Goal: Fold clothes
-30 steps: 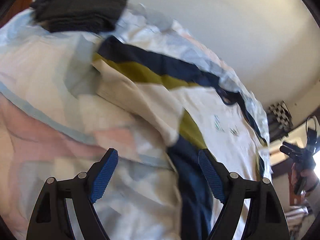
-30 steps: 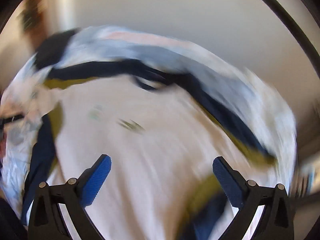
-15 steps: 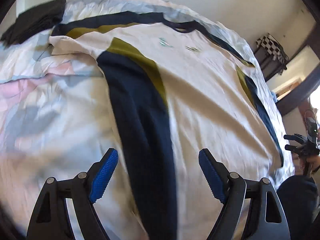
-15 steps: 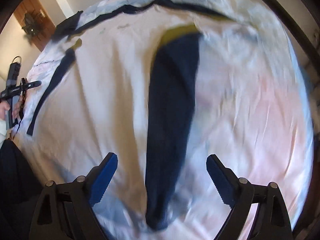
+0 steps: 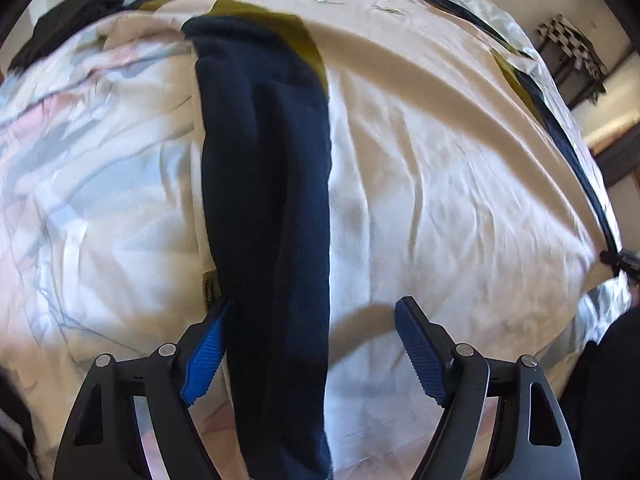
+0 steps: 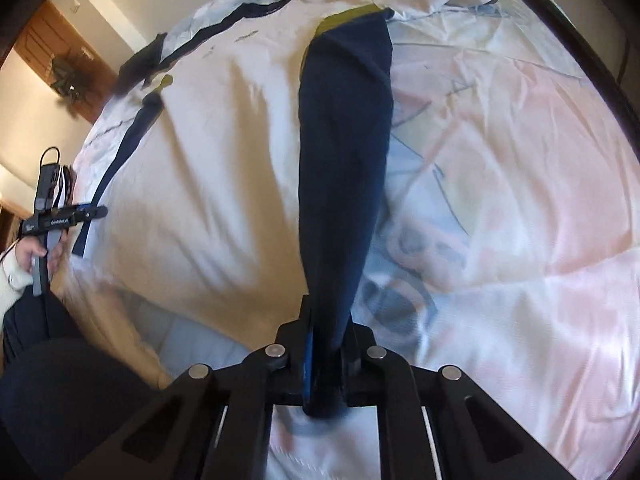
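Note:
A cream long-sleeved shirt (image 5: 440, 160) (image 6: 224, 160) with navy sleeves and olive shoulder patches lies spread face up on the bed. Its one navy sleeve (image 5: 264, 160) runs straight between the fingers of my left gripper (image 5: 314, 308), whose jaws are closing. The left pad is at the sleeve's edge and the right pad stands apart over cream cloth. My right gripper (image 6: 326, 344) is shut on the cuff end of the other navy sleeve (image 6: 344, 140). The left gripper (image 6: 64, 216) also shows at the shirt's far side in the right wrist view.
A crumpled pastel pink and blue bed cover (image 5: 80, 160) (image 6: 520, 160) lies under the shirt. Dark folded clothes (image 5: 68, 12) sit at the bed's far corner. A checkered object (image 5: 572, 40) stands beyond the bed. The person's dark trousers (image 6: 60, 380) are at the near edge.
Both grippers swung from the shirt's upper part down to its sleeves and came closer to the cloth. The right gripper went from wide open to shut on the navy sleeve's cuff.

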